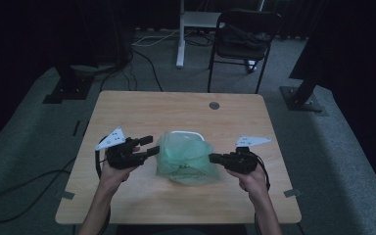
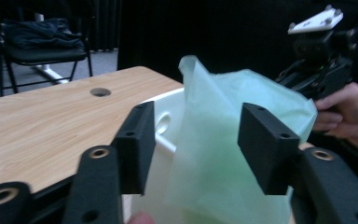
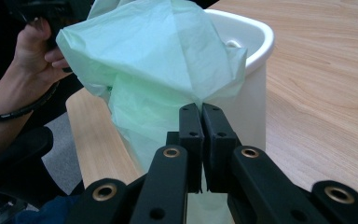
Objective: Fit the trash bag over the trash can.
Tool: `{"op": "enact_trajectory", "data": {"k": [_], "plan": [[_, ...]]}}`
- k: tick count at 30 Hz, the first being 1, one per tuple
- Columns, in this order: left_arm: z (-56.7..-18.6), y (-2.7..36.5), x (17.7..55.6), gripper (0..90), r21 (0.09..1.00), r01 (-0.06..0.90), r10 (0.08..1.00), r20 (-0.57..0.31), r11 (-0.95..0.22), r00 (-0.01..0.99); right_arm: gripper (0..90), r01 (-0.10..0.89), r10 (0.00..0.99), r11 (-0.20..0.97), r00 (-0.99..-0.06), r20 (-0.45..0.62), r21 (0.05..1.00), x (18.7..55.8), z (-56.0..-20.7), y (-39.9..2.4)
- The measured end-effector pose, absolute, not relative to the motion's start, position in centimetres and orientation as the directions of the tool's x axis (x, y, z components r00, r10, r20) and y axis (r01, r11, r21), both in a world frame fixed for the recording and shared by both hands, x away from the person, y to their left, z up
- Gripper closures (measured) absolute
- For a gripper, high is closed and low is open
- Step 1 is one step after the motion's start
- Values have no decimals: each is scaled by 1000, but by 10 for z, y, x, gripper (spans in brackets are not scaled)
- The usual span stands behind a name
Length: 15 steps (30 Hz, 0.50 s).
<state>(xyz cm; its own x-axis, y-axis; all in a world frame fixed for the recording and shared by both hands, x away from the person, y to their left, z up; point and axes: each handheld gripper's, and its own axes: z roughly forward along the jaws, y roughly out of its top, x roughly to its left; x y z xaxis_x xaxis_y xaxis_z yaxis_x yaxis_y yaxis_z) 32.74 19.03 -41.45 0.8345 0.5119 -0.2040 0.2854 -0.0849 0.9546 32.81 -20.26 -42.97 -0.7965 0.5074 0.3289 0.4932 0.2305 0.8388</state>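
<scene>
Right gripper view has the right gripper (image 3: 200, 112) with its fingers pinched together on a fold of the pale green plastic bag (image 3: 158, 56), low on the side that hangs outside the white bin (image 3: 256, 42). Left gripper view has the left gripper (image 2: 193, 140) with its fingers standing wide on either side of the bag's opposite edge, not pressing on it. High view puts the bin near the middle of the bench (image 1: 127, 112), the bag (image 1: 186, 156) draped over and around it, a gripper at each side.

I judge the bag very light, limp and thin: it creases, folds on itself and gives no resistance, so it probably follows any tug and can slip from a shallow pinch or tear if pulled hard against the bin's rim. Best hold, I think, is a doubled fold near the open hem, one on each side, so that the mouth can be spread over the rim. Its film is translucent, mint green, crumpled, with one corner standing up above the bin. The bin is rigid, smooth and white, with a rounded lip.
</scene>
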Motion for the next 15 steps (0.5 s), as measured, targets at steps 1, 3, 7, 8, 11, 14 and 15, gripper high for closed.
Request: {"op": "enact_trajectory", "data": {"k": [1, 3, 7, 8, 11, 14, 15], "plan": [[-413, 189, 328, 456, 955, 286, 513, -206, -81, 833, 871, 492, 507, 234, -797, 327, 838, 328, -430, -202], [-411, 186, 329, 447, 953, 295, 505, -220, -74, 835, 871, 491, 506, 239, -799, 324, 838, 328, -430, -201], [-407, 180, 330, 413, 951, 303, 503, -232, -62, 832, 868, 487, 503, 241, -802, 321, 839, 328, -430, -198], [-407, 179, 331, 409, 949, 309, 501, -236, -67, 833, 868, 487, 501, 243, -804, 321, 839, 327, -429, -198], [-408, 173, 333, 417, 943, 321, 510, -231, -93, 828, 866, 479, 497, 249, -809, 314, 841, 327, -428, -196], [-409, 170, 334, 643, 940, 316, 536, -201, -131, 820, 867, 472, 497, 250, -812, 307, 845, 327, -427, -195], [-410, 170, 335, 723, 939, 316, 537, -197, -138, 820, 868, 472, 498, 250, -812, 305, 845, 327, -427, -196]]}}
